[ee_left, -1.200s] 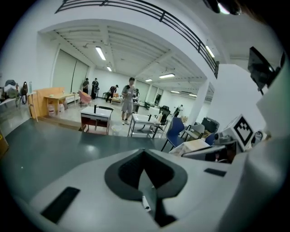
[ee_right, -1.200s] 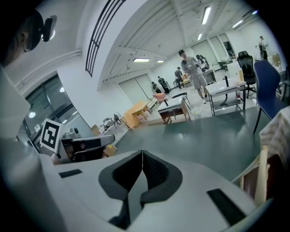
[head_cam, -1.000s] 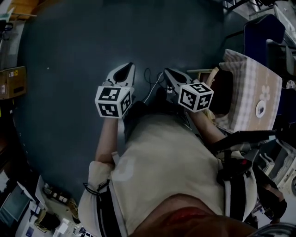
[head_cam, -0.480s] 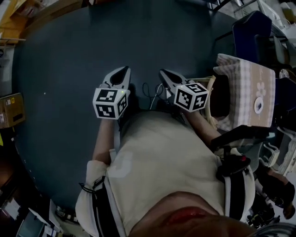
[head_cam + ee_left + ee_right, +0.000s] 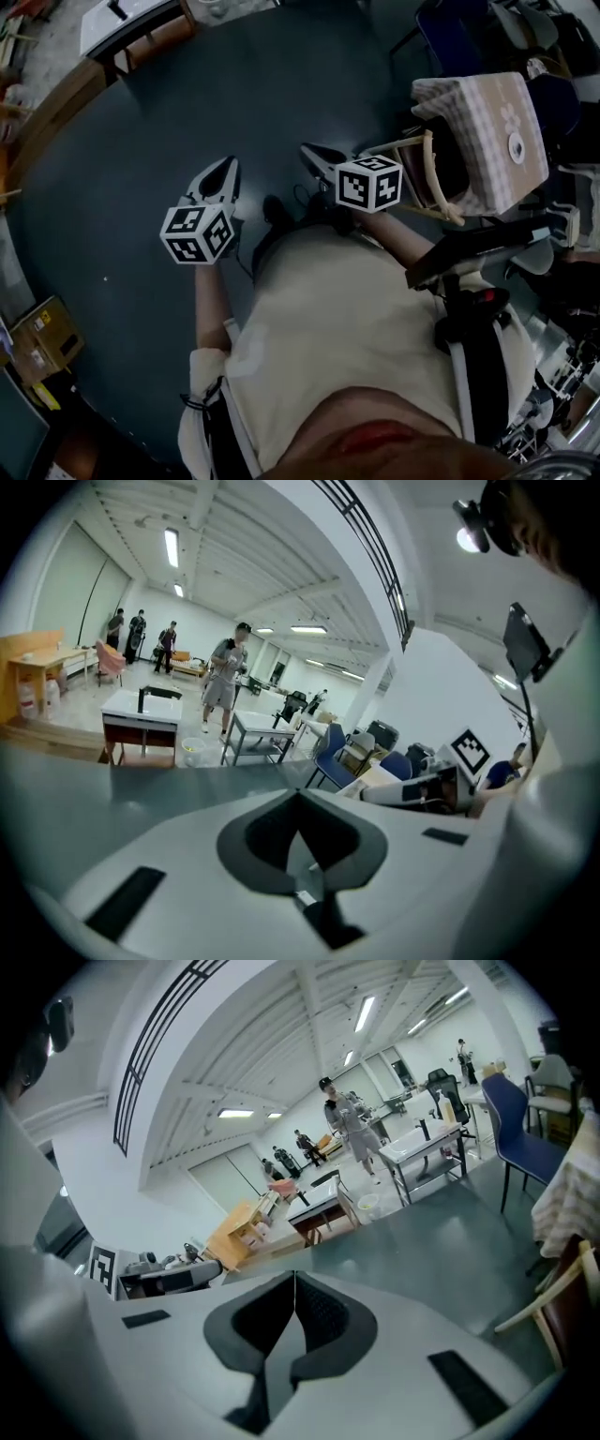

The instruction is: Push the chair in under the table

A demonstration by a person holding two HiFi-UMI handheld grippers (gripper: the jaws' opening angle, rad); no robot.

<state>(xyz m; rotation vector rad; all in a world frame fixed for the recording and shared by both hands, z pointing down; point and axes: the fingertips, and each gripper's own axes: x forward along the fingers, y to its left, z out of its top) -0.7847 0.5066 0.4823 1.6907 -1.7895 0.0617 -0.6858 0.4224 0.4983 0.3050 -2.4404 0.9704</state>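
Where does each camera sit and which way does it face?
Head view: on the person's head, facing steeply down at torso, arms, left hand-held gripper, right hand-held gripper, chair.
Left gripper view: on the left hand-held gripper, facing along its shut jaws across the room; right hand-held gripper at right.
Right gripper view: on the right one, along its shut jaws; left one at left.
Both gripper views share the blue chair.

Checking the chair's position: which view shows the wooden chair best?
The head view: the chair shows its back and seat by the table. The right gripper view catches only an edge; the left, nothing clear.
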